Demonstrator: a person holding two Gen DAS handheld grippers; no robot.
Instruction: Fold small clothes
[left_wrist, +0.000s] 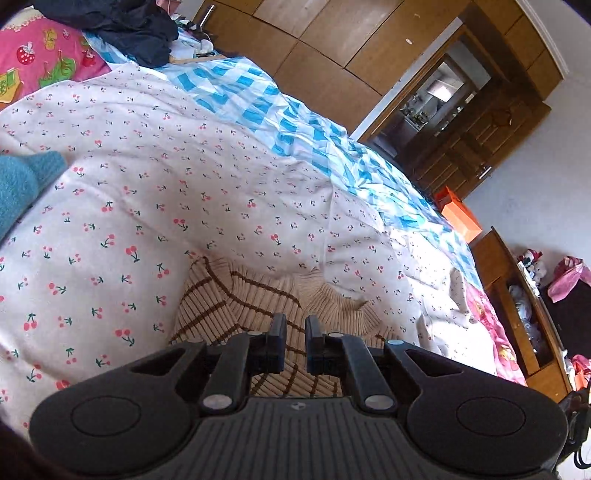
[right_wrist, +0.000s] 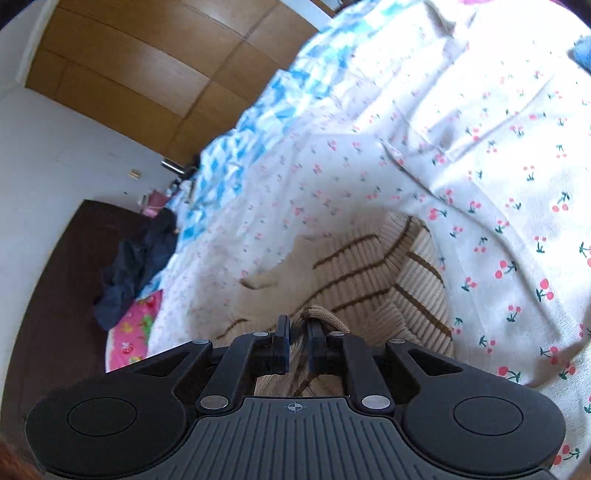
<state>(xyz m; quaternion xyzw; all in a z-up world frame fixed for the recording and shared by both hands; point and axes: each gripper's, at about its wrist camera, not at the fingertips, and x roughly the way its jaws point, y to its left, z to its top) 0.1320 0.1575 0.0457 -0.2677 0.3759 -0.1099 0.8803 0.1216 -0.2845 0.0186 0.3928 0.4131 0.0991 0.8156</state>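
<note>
Your left hand-held gripper (left_wrist: 295, 325) has its jaws nearly closed, with the striped beige sweater (left_wrist: 236, 306) running between and under them; a narrow gap shows between the pads, and whether they pinch a thin layer of knit there is hard to tell. Your right hand-held gripper (right_wrist: 297, 326) is clamped on a bunched edge of the same sweater (right_wrist: 369, 273), a fold of knit rising between its pads.

The sweater lies on the bed, on the cherry-print cover (left_wrist: 147, 192), close to the bed's near edge and well away from the blue checked sheet (left_wrist: 258, 96) along the far side. From both hand-held grippers it stretches straight ahead and slightly down. In the left view the collar (left_wrist: 332, 291) lies ahead and to the right of the fingers, the brown stripes crossing your line of approach.

Both hands sit at the garment's near edge, neither clearly nearer. I judge the next move is carrying that edge forward, away from you, so keep both hands level to make an even fold.
</note>
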